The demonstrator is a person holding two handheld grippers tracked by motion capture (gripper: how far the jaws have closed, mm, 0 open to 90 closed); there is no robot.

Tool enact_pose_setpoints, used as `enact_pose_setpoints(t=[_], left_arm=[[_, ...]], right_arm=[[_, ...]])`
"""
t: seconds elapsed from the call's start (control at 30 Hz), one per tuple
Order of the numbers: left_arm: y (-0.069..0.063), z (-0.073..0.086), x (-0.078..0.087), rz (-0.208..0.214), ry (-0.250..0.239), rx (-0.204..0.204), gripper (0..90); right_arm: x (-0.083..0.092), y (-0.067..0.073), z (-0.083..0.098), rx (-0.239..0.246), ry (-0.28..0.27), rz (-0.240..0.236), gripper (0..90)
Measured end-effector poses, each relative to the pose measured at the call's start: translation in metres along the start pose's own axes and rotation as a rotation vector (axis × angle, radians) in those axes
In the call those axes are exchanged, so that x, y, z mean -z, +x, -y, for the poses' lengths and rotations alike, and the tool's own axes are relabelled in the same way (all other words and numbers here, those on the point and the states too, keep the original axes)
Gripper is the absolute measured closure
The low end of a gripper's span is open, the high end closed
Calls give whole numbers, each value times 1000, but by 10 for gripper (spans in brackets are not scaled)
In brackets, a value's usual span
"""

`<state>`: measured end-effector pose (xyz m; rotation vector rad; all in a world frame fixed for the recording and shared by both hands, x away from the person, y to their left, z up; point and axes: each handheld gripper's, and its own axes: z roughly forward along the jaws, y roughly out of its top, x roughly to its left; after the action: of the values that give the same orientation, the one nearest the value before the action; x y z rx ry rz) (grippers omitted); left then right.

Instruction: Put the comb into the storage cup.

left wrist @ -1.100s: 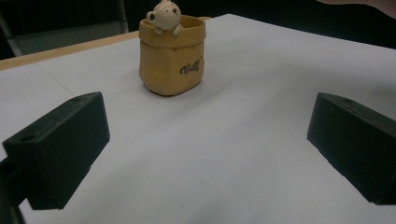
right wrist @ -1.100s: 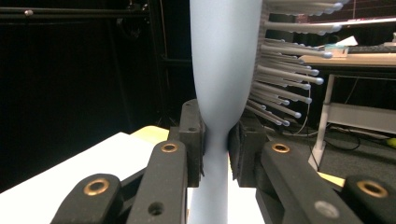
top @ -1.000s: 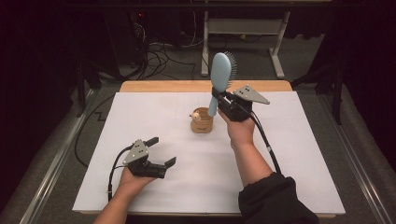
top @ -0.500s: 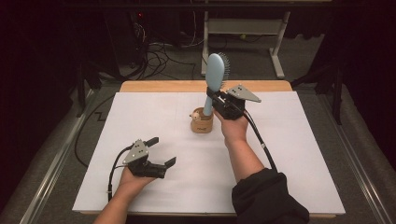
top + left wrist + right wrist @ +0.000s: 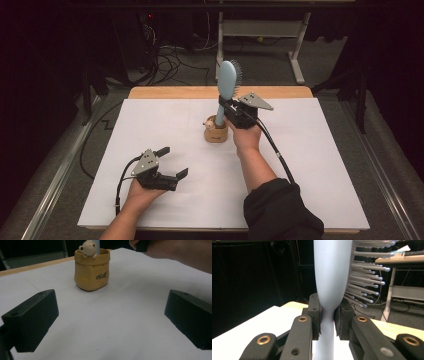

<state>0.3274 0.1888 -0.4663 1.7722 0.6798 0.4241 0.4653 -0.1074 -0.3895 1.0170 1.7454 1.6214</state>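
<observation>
Hairbrush [image 5: 329, 277] head cut by top edge in right gripper view — handle tip hidden inside bear pot [image 5: 216, 133]; pot lettering [image 5: 102, 276] unreadable.

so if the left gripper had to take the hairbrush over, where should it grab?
Probably the bare handle between the right gripper and the holder. Come in level from the left: the hairbrush stands upright, bristles facing right.

The right gripper [image 5: 327, 317] is clamped on the neck of a pale blue brush [image 5: 332, 277], one pad at each side. The brush stands upright, its handle running down between the jaws. Its bristles [image 5: 367, 272] point right. Below lies the white table [image 5: 244, 330] with a wooden edge [image 5: 387, 327]. A desk leg [image 5: 390, 295] stands behind.
</observation>
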Motion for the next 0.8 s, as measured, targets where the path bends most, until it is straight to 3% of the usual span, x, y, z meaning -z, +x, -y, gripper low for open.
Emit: enact_pose_setpoints(t=[0.8], left_arm=[[-1, 1, -1, -1, 5, 0, 0]], right_arm=[[-10, -1, 32, -34, 47, 17, 784]])
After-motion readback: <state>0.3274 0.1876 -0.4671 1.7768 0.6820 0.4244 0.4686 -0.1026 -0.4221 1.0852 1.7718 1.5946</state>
